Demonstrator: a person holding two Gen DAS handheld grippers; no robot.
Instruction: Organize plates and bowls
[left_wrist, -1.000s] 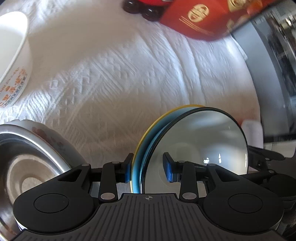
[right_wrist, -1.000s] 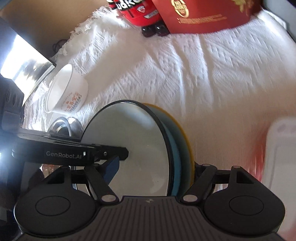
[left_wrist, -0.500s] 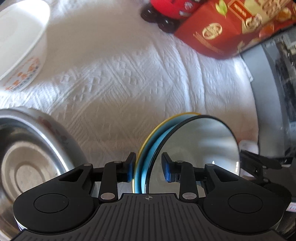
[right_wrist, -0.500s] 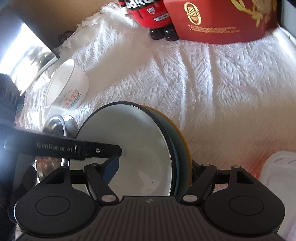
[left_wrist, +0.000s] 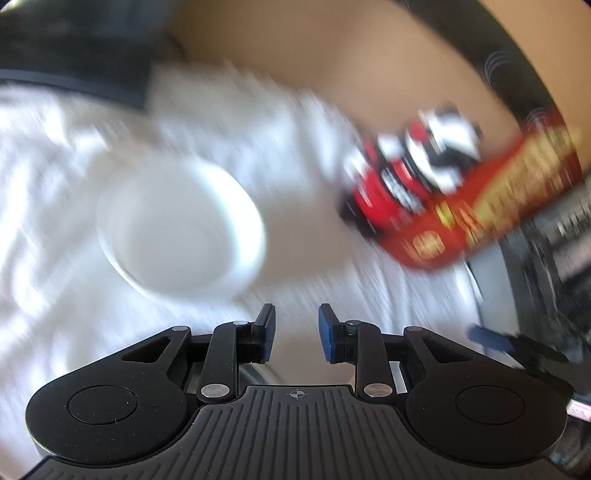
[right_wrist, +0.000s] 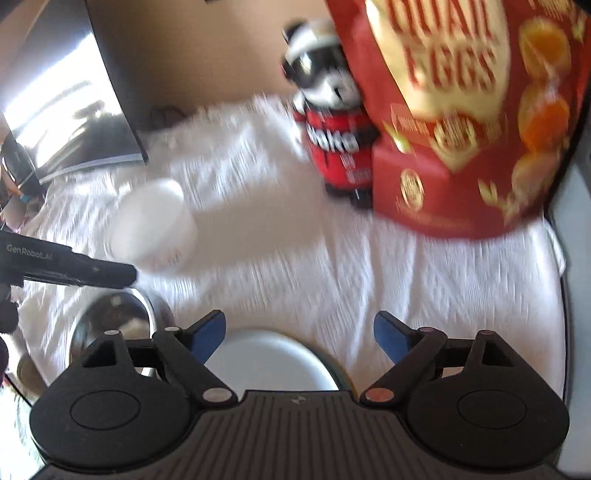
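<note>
Angling both grippers down at the white cloth (right_wrist: 369, 266), you are closing the empty left gripper (left_wrist: 296, 330) to a narrow gap and spreading the right gripper (right_wrist: 299, 334) wide, clear of the plates (right_wrist: 273, 363) below it. Blur is smearing the white bowl (left_wrist: 181, 232), and the gripper body is cutting off the plates and the steel bowl (right_wrist: 122, 317).

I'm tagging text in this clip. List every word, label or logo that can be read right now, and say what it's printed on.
"GenRobot.AI": on the arm of the left hand-held gripper, seen from the right wrist.
"EGGS": on the red box; the line above it is cut off and blurred.
Red panda-like figure: white lettering on its body, too blurred to read.
Left wrist view: all print smeared by motion, nothing readable.
</note>
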